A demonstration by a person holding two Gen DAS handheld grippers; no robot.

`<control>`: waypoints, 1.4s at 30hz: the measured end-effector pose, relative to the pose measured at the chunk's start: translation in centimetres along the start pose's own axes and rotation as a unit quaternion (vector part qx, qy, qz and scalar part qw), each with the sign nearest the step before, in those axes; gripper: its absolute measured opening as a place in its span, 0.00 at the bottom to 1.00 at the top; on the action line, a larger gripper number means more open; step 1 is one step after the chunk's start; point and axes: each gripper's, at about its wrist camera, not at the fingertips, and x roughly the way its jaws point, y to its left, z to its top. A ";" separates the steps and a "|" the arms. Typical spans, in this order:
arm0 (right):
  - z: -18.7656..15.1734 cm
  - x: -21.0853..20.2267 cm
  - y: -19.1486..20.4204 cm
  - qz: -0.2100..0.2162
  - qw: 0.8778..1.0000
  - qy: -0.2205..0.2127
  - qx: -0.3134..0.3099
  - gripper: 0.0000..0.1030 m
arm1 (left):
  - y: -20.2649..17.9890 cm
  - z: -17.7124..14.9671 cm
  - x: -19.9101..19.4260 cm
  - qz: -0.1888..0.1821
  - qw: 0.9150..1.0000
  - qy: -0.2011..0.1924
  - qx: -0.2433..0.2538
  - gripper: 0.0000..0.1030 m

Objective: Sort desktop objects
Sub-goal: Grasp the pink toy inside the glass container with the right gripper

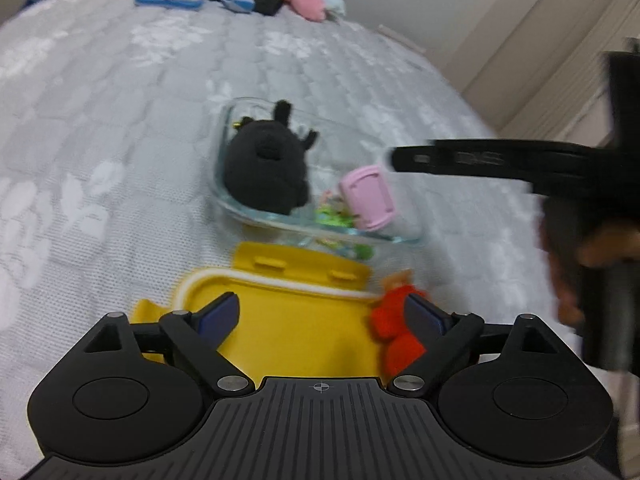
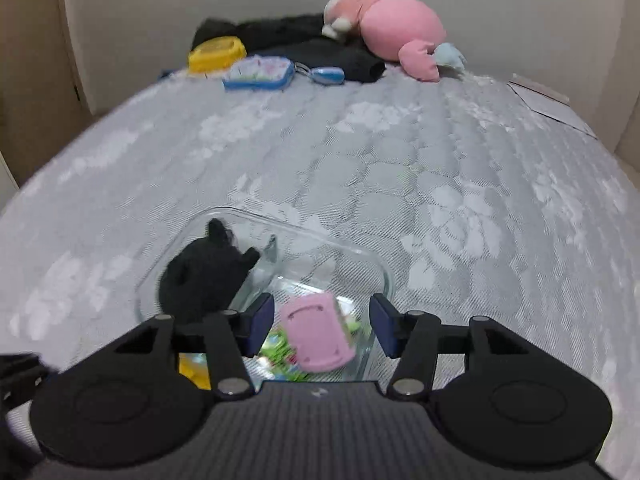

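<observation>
The left claw is standing wide open over the yellow lid, its pads pressing on nothing. To its left the bed is lying bare all the way to its edge, giving plenty of open room. Just beside the claw's right finger a small red plush is resting against the lid's edge. Ahead of the claw the glass dish is sitting with its clear rim nearly meeting the lid's far edge. Inside it a black plush is filling the left half, a pink toy car is lying at the right, and green bits are showing under the car.

The right claw is hanging partly open above the dish's near right corner, nothing gripped; the pink car is lying between and below its fingers. Right of this claw the bed is running open and bare towards its far edge. Well ahead, a yellow box, a blue case and a pink plush are lining the far edge.
</observation>
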 end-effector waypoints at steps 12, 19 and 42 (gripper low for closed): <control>1.3 5.1 -0.1 0.034 0.990 0.077 0.109 0.65 | 1.1 0.4 0.0 0.046 0.999 -0.006 -0.010 0.92; 0.9 1.2 -2.3 0.185 0.947 0.062 0.257 0.61 | 2.4 0.8 -0.1 0.089 0.995 0.003 -0.039 0.96; 1.3 3.1 4.6 -0.089 0.990 0.050 -0.098 0.41 | 2.5 0.6 1.3 0.078 0.995 0.052 -0.045 0.97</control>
